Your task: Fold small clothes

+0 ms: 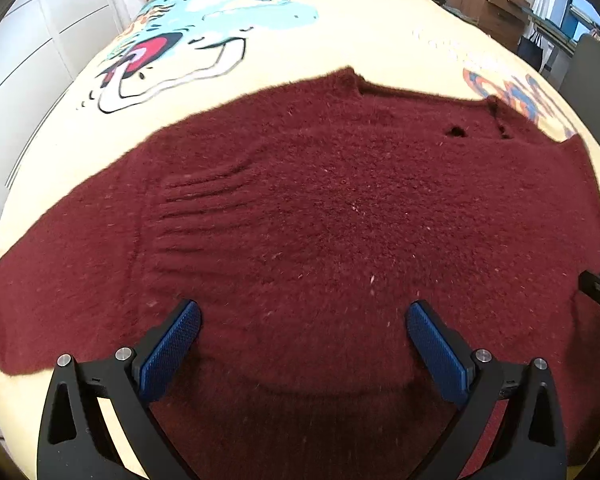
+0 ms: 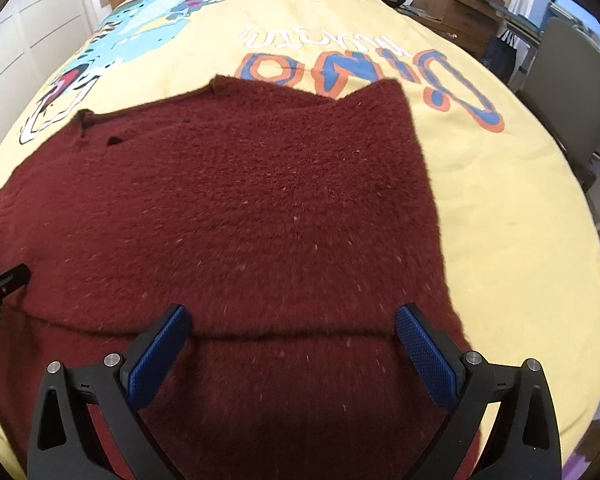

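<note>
Sweater point(image 2: 236, 208) lies on bedspread point(image 2: 500, 184) lettered "Dino" point(image 2: 364, 76).

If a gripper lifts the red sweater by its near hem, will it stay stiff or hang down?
The sweater is fuzzy knit, lying flat with soft ripples, so it will probably droop and fold. Its thick pile should grip the ribbed pads, so slipping seems unlikely. It spreads wide over the blanket, so it will probably drag.

A maroon sweater point(image 1: 320, 208) lies flat on the yellow cartoon-print bedspread point(image 2: 500, 184).

L gripper point(image 1: 303, 322) & R gripper point(image 2: 293, 326): jaws wide apart, side by side.
</note>
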The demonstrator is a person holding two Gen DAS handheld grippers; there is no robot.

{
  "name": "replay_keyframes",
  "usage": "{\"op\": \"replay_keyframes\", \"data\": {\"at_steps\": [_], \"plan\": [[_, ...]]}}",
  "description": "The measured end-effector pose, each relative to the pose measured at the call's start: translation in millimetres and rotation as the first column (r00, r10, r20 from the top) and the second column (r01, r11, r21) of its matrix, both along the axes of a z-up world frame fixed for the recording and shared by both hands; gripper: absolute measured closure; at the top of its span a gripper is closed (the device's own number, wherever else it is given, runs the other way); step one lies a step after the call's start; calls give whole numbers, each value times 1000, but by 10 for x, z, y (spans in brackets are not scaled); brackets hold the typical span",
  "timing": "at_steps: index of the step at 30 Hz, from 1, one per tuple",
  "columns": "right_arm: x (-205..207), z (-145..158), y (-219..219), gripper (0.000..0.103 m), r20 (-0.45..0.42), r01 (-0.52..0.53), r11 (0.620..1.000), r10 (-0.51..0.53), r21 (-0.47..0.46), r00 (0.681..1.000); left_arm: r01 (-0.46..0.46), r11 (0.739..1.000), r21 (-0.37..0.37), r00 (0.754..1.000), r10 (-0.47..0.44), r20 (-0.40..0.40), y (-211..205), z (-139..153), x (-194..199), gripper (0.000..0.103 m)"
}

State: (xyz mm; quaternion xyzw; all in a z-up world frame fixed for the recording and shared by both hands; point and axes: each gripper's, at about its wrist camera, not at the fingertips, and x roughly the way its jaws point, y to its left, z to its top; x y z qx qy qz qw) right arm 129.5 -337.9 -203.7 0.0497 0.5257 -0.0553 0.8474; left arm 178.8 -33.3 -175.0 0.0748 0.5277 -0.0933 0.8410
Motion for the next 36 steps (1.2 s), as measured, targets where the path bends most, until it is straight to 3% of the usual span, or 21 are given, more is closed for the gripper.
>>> {"op": "replay_keyframes", "data": {"at_steps": [11, 17, 23, 26, 31, 36], "plan": [[-492, 577, -79, 1, 65, 32, 999, -32, -9, 997, -155, 985, -71, 985, 160, 64, 776, 654, -371, 1], [-726, 753, -52, 1, 91, 27, 1000, -27, -5, 996, -299, 951, -81, 952, 304, 49, 1454, 724, -510, 1], [-888, 808, -24, 1, 88, 28, 999, -26, -22, 996, -475, 875, -97, 877, 480, 32, 2267, 661, -682, 1], [-944, 790, -49, 1, 74, 40, 999, -38, -26, 997, -560, 821, -113, 825, 565, 10, 2668, 602, -746, 1], [-1027, 740, -92, 1, 55, 65, 997, -63, -38, 997, -721, 674, -160, 688, 723, -56, 3322, 460, -836, 1], [-1051, 654, -97, 1, 19, 66, 996, -65, -59, 998, -801, 558, -217, 590, 798, -125, 3745, 325, -788, 1]]}}
